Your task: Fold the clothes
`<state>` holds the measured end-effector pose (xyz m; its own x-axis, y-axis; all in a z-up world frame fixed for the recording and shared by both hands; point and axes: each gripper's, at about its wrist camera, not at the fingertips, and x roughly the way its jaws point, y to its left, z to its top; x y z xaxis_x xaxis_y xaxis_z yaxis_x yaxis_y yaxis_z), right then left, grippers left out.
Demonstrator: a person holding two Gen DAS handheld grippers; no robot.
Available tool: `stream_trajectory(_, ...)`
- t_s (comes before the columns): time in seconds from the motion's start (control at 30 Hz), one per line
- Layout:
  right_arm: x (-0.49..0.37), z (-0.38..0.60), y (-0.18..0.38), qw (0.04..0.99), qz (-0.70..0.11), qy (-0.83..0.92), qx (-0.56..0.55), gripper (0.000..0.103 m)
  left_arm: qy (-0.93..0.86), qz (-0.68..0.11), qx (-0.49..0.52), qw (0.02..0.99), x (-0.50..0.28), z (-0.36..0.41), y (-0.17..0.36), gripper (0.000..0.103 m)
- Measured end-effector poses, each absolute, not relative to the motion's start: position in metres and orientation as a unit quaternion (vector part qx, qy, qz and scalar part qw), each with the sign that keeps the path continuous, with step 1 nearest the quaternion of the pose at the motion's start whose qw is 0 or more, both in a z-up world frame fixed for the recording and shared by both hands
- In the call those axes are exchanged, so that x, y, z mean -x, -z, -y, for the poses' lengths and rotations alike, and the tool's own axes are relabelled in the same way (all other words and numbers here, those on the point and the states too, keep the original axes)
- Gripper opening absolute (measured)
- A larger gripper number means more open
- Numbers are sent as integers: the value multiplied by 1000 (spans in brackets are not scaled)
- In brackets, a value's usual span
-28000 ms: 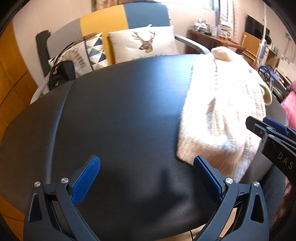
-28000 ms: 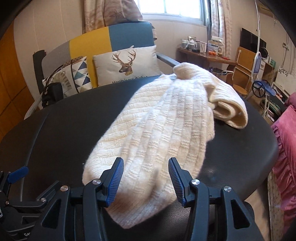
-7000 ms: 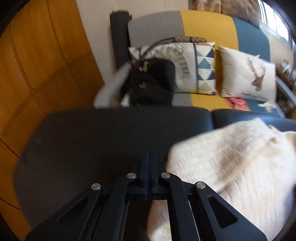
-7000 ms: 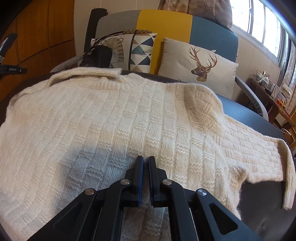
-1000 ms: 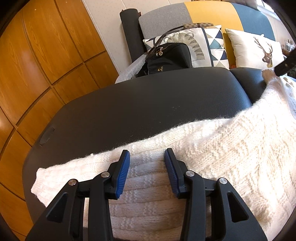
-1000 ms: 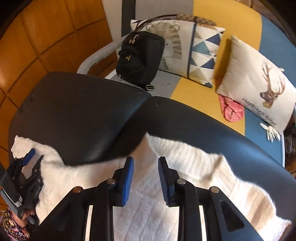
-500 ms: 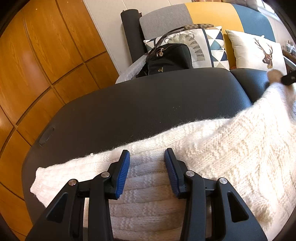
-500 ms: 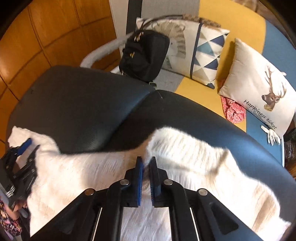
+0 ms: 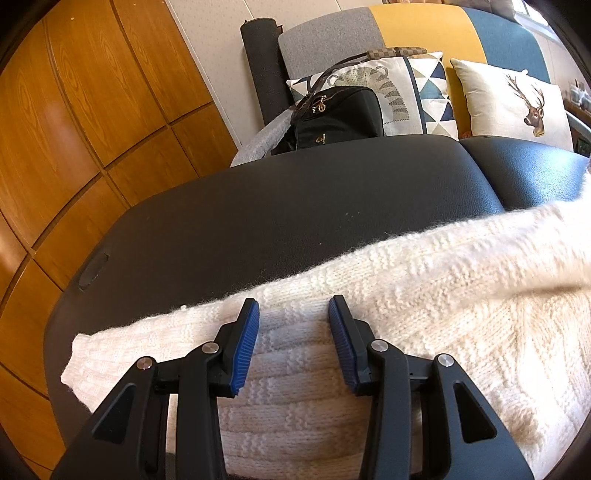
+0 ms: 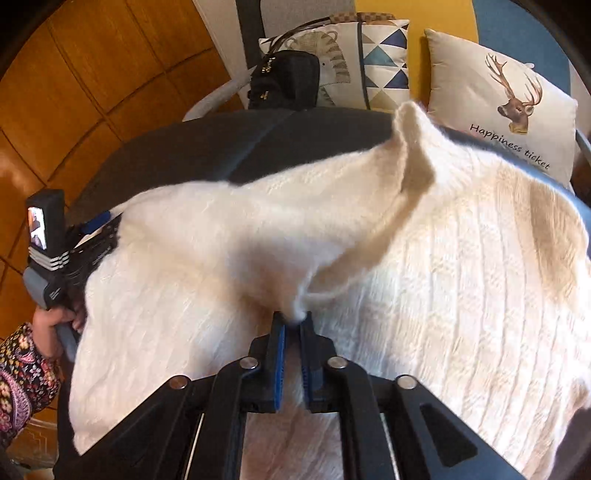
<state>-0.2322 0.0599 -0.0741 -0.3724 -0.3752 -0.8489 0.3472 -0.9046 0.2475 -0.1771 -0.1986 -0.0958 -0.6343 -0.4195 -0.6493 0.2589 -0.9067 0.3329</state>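
A cream knitted sweater (image 9: 443, 295) lies spread over the black padded table (image 9: 295, 206). My left gripper (image 9: 292, 306) rests open on the sweater's left end, with knit under its blue pads and nothing pinched. In the right wrist view my right gripper (image 10: 292, 318) pinches a bunched edge of the sweater (image 10: 461, 258), and its jaws are opening slightly with the fabric still between the pads. That edge is lifted, and a flap (image 10: 410, 147) stands up, blurred by motion. The left gripper (image 10: 92, 236) also shows at the sweater's left side, held by a hand (image 10: 55, 317).
Behind the table stands a grey, yellow and blue sofa (image 9: 417, 26) with a triangle-pattern cushion (image 10: 373, 55), a deer cushion (image 10: 498, 103) and a black handbag (image 9: 340, 118). Wooden wall panels (image 9: 92, 110) run along the left. A patterned sleeve (image 10: 22, 376) is at the lower left.
My right gripper shut on the sweater's far edge and drew it back toward the near side, raising a fold. The left gripper has stayed put, open.
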Motion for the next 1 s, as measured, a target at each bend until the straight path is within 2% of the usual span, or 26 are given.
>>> stream_trajectory(0.07,229,-57,67,227,-1,827,-513,15,898,105,-384,188,177,199,96,42)
stream_trajectory(0.13,223,-52,51,250,-10,837,-486,15,898,106,-383,189,177,198,96,42)
stream_trajectory(0.23,230,-40,18,280,9,856,-435,21,898,107,-383,189,177,198,96,42)
stream_trajectory(0.43,301,14,-15,276,20,860,-428,24,898,108,-383,188,177,198,96,42)
stream_trajectory(0.53,333,53,2,281,-12,816,-505,24,899,102,-383,185,177,200,96,42)
stream_trajectory(0.6,338,74,26,253,-67,796,-545,24,901,93,-383,180,176,203,96,42)
stream_trajectory(0.67,346,82,56,221,-77,779,-582,24,902,88,-383,179,176,205,96,43)
stream_trajectory(0.8,361,83,71,199,-43,805,-557,24,903,84,-382,179,176,207,96,44)
stream_trajectory(0.93,367,107,77,184,-100,840,-501,24,904,83,-378,179,175,207,97,44)
stream_trajectory(1.0,370,109,79,183,-102,853,-478,24,906,78,-377,178,175,209,98,45)
